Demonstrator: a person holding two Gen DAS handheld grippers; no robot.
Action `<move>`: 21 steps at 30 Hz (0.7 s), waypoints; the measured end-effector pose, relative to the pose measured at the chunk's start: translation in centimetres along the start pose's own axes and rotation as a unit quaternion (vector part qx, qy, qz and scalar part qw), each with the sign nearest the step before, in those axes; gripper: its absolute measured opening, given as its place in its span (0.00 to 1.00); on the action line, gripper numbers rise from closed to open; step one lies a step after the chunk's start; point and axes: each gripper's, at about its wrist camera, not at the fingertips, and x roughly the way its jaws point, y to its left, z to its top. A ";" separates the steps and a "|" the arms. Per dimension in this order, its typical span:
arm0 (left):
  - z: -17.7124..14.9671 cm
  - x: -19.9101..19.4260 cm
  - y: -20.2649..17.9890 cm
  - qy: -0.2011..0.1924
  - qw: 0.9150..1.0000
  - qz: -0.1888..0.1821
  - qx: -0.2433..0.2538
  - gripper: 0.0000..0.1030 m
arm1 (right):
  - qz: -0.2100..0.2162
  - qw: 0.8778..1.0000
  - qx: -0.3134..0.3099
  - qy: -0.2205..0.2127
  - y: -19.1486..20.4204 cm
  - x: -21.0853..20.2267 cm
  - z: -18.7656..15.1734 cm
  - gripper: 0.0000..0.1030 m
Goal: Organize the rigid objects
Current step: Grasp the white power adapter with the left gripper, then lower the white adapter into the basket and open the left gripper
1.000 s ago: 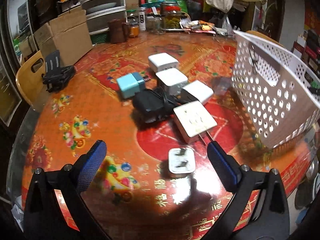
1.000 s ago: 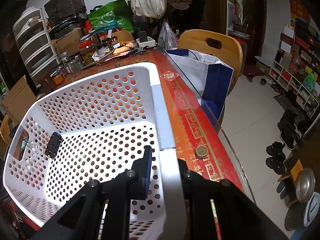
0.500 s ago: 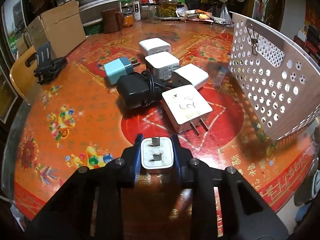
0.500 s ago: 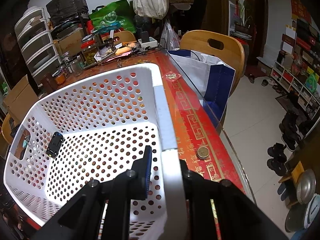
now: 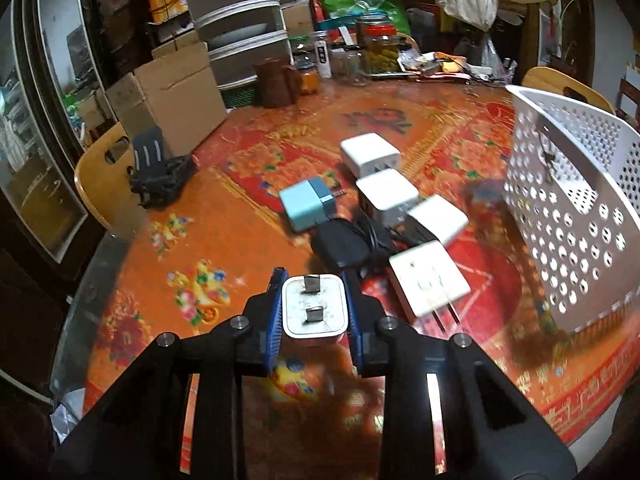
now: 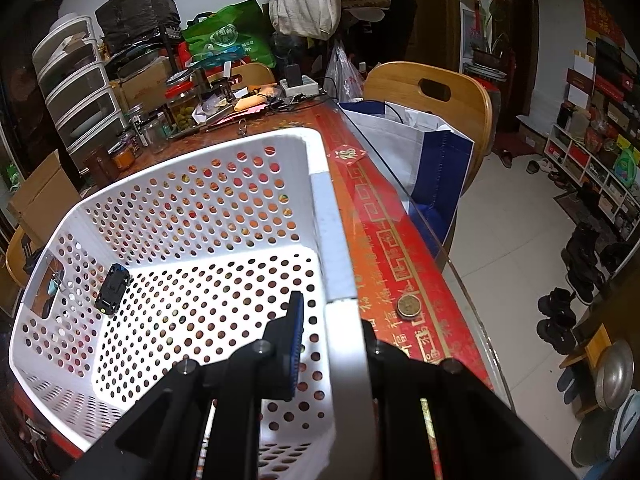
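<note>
Left tongs (image 5: 314, 312) pinch the white charger (image 5: 313, 309); right tongs (image 6: 330, 344) clamp the basket (image 6: 336, 264) rim. Smooth casing may slip mid-carry.

We see the left gripper (image 5: 314, 312) clamped on a small white plug adapter (image 5: 314, 309), prongs facing us, held above the red patterned table (image 5: 248, 184). Beyond it lies a cluster of chargers — a white socket adapter (image 5: 429, 277), a black charger (image 5: 342, 245), a light-blue cube (image 5: 307, 208) — and the white perforated basket (image 5: 576, 216) stands at the right.
</note>
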 end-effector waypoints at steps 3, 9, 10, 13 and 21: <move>1.1 0.1 0.2 -0.004 1.000 0.007 0.003 0.24 | 0.000 1.000 0.000 0.000 0.0 0.0 0.0 0.13; 3.6 -0.1 -0.5 -0.011 1.000 0.015 0.012 0.24 | 0.001 1.000 0.000 0.000 0.0 0.0 -0.1 0.13; 3.9 -0.1 -0.8 -0.011 1.000 0.015 0.015 0.24 | 0.001 1.000 -0.001 0.000 0.0 0.0 -0.1 0.13; 4.6 -0.3 -1.7 -0.018 0.999 0.016 0.026 0.24 | 0.002 1.000 -0.002 0.001 0.1 0.1 -0.1 0.13; 5.8 -1.1 -3.6 -0.030 0.998 0.019 0.047 0.24 | 0.002 1.000 -0.005 0.000 0.2 0.1 -0.3 0.13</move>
